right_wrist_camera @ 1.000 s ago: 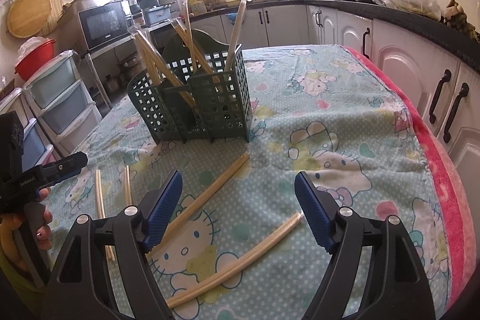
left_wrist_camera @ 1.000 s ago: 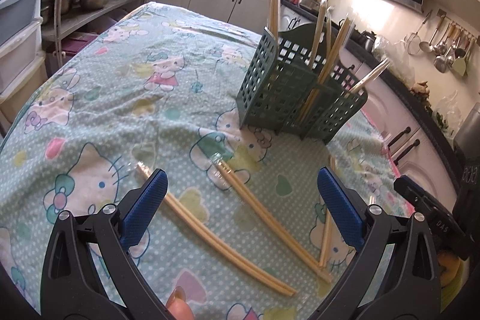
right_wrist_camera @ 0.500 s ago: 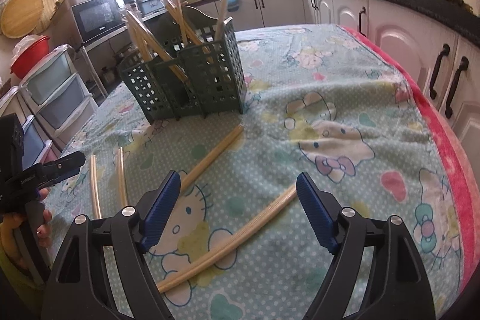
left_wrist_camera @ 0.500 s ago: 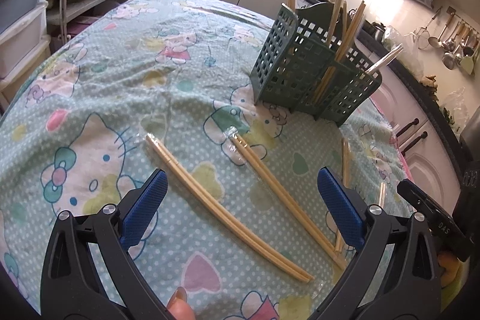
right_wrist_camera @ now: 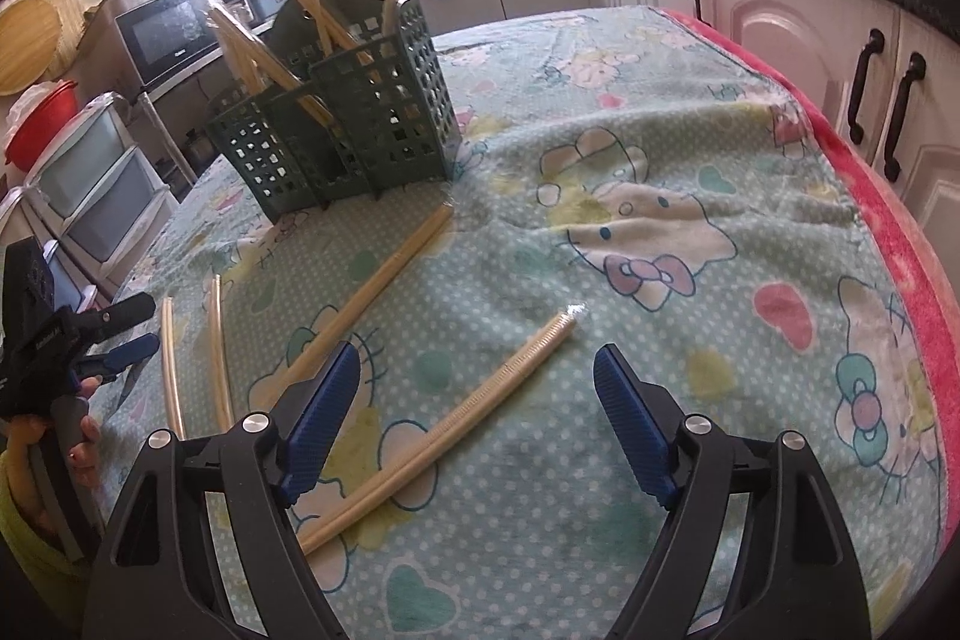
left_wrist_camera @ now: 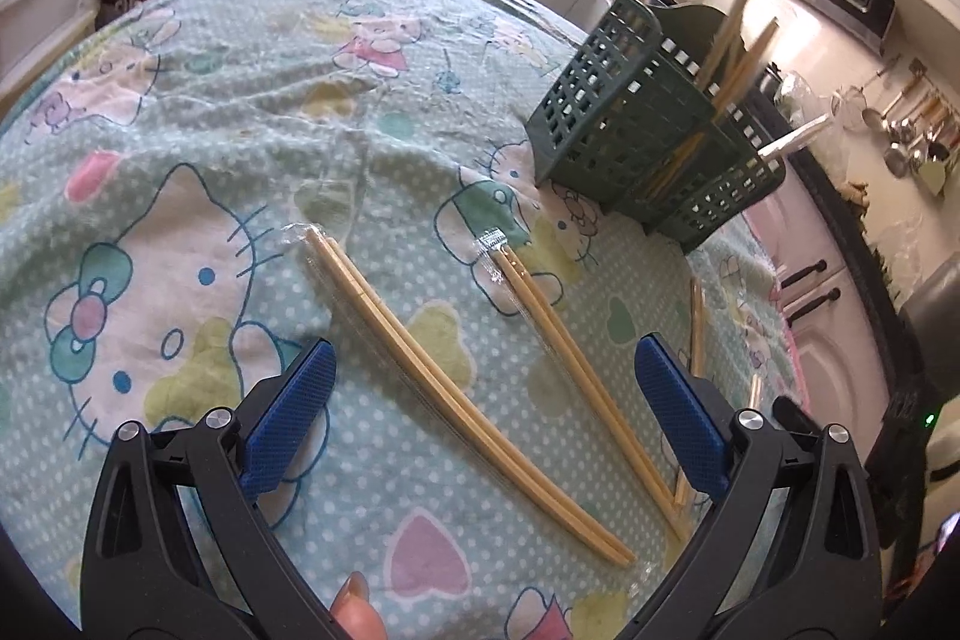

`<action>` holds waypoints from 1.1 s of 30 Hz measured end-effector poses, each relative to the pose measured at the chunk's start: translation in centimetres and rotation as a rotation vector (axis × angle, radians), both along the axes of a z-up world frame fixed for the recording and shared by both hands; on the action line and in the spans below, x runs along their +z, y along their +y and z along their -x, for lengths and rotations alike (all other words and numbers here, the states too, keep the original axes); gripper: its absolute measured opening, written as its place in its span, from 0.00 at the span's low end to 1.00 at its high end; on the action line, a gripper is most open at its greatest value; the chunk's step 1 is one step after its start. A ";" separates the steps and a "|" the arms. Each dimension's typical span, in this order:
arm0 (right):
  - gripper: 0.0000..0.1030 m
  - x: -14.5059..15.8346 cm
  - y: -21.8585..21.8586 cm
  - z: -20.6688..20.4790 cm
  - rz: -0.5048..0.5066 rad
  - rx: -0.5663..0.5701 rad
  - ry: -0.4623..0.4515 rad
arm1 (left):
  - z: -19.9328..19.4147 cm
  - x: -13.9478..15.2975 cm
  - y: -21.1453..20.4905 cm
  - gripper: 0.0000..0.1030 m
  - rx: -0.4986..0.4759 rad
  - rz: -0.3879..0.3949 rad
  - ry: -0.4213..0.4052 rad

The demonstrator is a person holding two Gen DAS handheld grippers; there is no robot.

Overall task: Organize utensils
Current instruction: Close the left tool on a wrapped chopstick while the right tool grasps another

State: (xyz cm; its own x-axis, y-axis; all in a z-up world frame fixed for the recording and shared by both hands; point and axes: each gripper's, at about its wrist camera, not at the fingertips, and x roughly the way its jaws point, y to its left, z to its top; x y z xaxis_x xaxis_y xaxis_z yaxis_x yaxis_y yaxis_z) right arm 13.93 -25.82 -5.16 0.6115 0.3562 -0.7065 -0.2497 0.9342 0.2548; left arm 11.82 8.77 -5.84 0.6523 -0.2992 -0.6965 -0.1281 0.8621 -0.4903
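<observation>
Several chopsticks (right_wrist_camera: 312,4) are stowed in the caddy (right_wrist_camera: 360,124); four wrapped pairs (left_wrist_camera: 456,394) are left mid-tablecloth (left_wrist_camera: 180,112); both grippers (left_wrist_camera: 480,418) (right_wrist_camera: 474,424) gape, nothing grasped.

Each gripper is built of black plastic arms with triangular cut-outs, joined by round silver screws. The fingers (left_wrist_camera: 291,418) are faced with blue, finely textured pads. A yellow-green sleeve (right_wrist_camera: 24,526) is worn, seen at the right-wrist view's edge.

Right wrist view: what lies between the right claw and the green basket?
A wrapped chopstick pair near the right claw, another pair toward the green basket.
</observation>
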 end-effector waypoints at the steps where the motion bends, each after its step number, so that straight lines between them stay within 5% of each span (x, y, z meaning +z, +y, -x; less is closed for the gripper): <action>1: 0.75 -0.1 0.0 -0.1 0.000 -0.003 0.005 | -0.2 0.0 0.1 0.88 0.002 0.007 0.003; 11: 0.74 -1.4 -0.6 -1.8 -0.042 -0.054 0.085 | -2.6 -0.4 1.0 0.80 0.038 0.013 0.023; 19: 0.44 -1.6 -0.6 -3.1 0.006 -0.075 0.094 | -4.0 -0.4 1.6 0.64 0.067 -0.027 0.035; 22: 0.22 -1.6 -0.7 -3.3 -0.010 -0.060 0.095 | -4.3 -0.4 1.8 0.56 0.076 -0.052 0.040; 33: 0.14 0.9 0.2 -2.8 -0.142 0.007 0.030 | -4.4 -0.7 2.4 0.16 0.108 -0.179 0.054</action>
